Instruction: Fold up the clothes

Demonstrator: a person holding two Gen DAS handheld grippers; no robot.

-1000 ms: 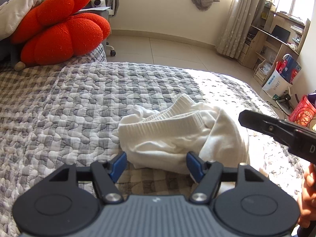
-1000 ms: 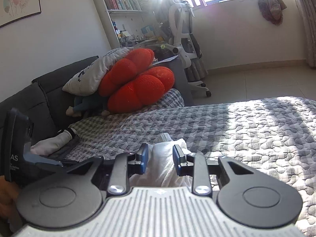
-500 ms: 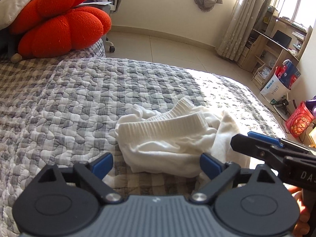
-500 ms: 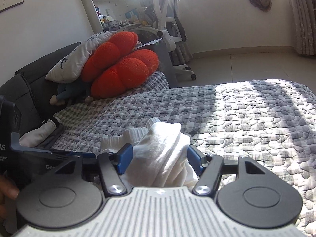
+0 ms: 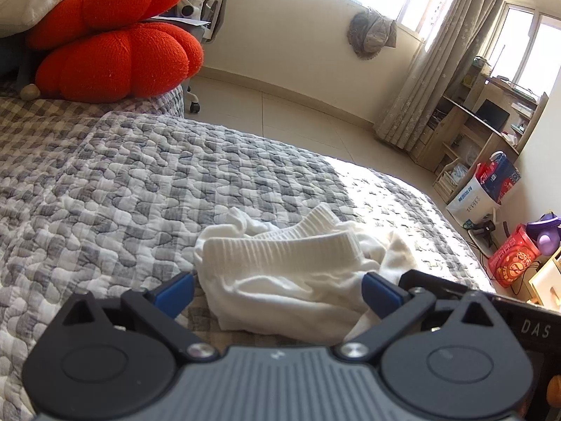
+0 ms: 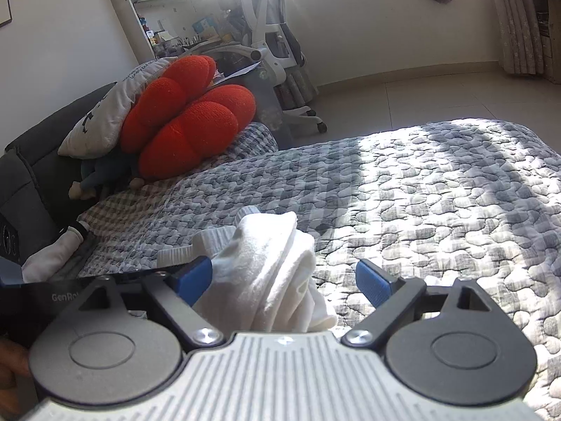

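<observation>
White garment [image 5: 280, 273] lies bunched on the quilted bed cover [image 5: 140, 182], ribbed cuff facing up. Left gripper [image 5: 278, 291] stands spread wide, pads either side of the cloth, not pressing. Right gripper [image 6: 284, 279] has just been opening; the cloth sits loose between its pads.

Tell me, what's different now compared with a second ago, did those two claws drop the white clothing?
Yes. The right gripper was nearly closed on the white garment; its jaws have just been opening, and it has let go. The left gripper has also opened wide, the cloth lying loose between its fingers. The garment stays bunched on the quilt; the red cushion hasn't moved.
</observation>
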